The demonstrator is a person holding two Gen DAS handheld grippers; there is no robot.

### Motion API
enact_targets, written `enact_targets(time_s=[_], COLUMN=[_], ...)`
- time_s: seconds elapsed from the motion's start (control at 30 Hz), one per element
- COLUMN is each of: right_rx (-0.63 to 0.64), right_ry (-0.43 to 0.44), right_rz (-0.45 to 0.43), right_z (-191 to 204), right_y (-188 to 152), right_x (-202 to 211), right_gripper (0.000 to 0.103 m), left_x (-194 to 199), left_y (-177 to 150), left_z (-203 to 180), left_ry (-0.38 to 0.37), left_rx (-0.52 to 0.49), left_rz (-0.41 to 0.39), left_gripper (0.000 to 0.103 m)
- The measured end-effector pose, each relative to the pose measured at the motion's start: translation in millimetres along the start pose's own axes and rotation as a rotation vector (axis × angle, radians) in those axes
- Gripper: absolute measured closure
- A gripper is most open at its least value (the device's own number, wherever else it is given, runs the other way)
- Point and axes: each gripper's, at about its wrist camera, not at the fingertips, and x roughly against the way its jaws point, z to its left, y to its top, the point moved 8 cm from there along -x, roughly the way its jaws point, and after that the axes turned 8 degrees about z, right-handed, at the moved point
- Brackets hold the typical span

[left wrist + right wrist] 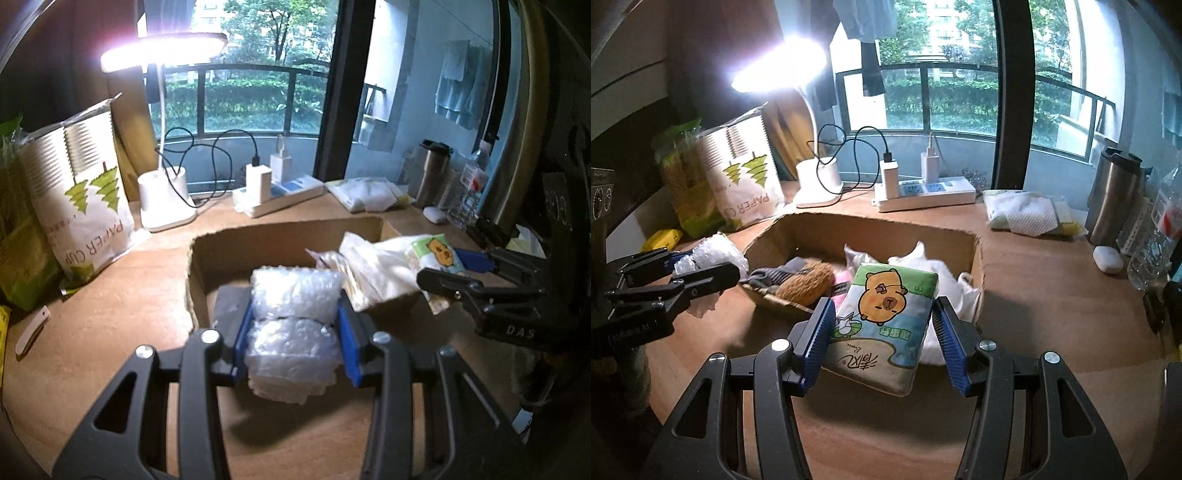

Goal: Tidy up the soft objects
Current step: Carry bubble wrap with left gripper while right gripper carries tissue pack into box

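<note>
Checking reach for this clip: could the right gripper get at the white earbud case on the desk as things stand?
Probably not yet: the right gripper is shut on the tissue pack. The desk around the earbud case looks free, though.

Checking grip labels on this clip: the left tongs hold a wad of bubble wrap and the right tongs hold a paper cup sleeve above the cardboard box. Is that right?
Not quite. The left tongs do hold the bubble wrap, but the right tongs hold a tissue pack printed with a cartoon capybara, above the cardboard box. The right wrist view shows it.
</note>
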Motion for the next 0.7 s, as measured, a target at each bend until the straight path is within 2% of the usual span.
enact_targets(time_s=[0.7], right_rx=[-0.029], right_ry=[-0.023], right_rz=[0.049], right_z=[-31], right_y=[21], right_x=[-47], right_gripper=[0.045], left_x=[-53], left_y=[20], left_z=[25], left_ry=[0.021], left_rx=[0.037], left_rz=[0.047], left_gripper=[0.061])
